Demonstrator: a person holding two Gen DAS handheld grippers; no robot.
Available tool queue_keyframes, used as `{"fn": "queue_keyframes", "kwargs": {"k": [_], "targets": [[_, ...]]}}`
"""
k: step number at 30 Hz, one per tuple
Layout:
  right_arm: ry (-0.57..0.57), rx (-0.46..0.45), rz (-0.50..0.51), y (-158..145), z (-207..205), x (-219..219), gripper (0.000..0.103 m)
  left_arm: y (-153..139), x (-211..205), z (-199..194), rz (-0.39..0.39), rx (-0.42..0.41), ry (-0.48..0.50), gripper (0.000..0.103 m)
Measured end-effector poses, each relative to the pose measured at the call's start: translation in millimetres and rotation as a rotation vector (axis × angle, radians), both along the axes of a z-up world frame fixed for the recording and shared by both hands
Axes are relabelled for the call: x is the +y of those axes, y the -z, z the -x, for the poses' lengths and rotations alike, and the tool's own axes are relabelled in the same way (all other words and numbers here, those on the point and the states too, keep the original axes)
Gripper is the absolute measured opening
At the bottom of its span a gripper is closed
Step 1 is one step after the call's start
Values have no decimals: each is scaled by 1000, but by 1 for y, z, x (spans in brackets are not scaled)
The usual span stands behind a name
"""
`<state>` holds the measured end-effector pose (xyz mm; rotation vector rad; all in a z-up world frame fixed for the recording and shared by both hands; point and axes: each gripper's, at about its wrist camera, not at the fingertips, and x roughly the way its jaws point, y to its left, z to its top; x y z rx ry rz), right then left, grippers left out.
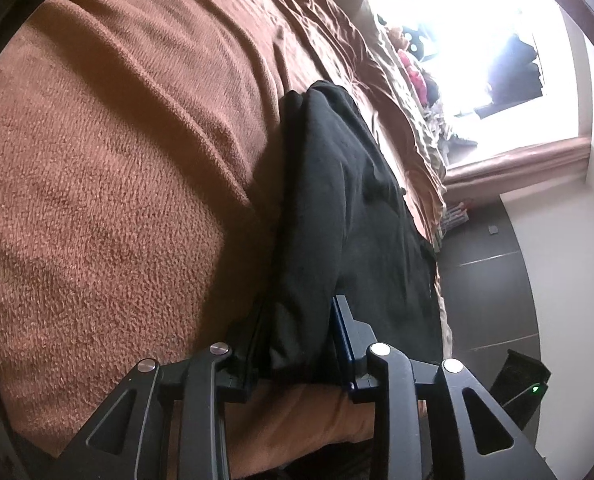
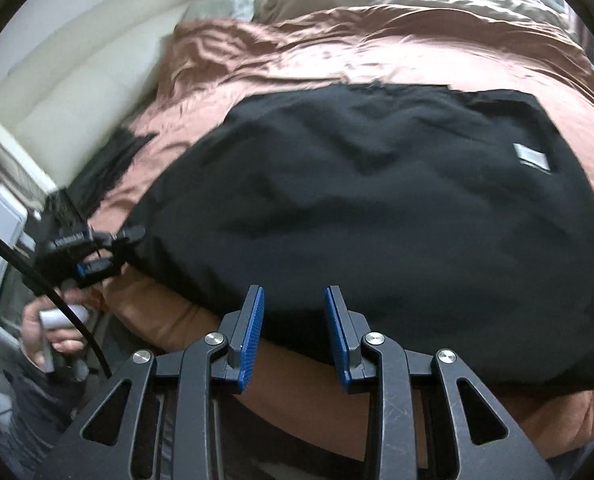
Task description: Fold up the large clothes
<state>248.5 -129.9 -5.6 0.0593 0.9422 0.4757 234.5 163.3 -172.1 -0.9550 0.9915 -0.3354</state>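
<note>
We are gripping a corner of the black garment (image 1: 337,208) with our left gripper (image 1: 297,344), its jaws pinching a thick fold of the cloth at the near edge of the bed (image 1: 97,160). The garment is lying spread flat over the brown blanket (image 2: 337,52). Our right gripper (image 2: 294,320) is hovering over its near hem, jaws standing apart, holding nothing.
</note>
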Motion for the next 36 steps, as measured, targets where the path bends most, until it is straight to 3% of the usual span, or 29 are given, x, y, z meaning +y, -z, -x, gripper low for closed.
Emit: {"fn": "queue_keyframes", "kwargs": {"k": [5,10,36], "targets": [[8,41,136,25,-18,24,29,3,4,6,10,12,-13,32],[40,39,173,36,-47,35,29,3,8,12,22,15,-40,32],[263,113,125,53,-242,43,24,3,5,10,26,89,-76,31]]}}
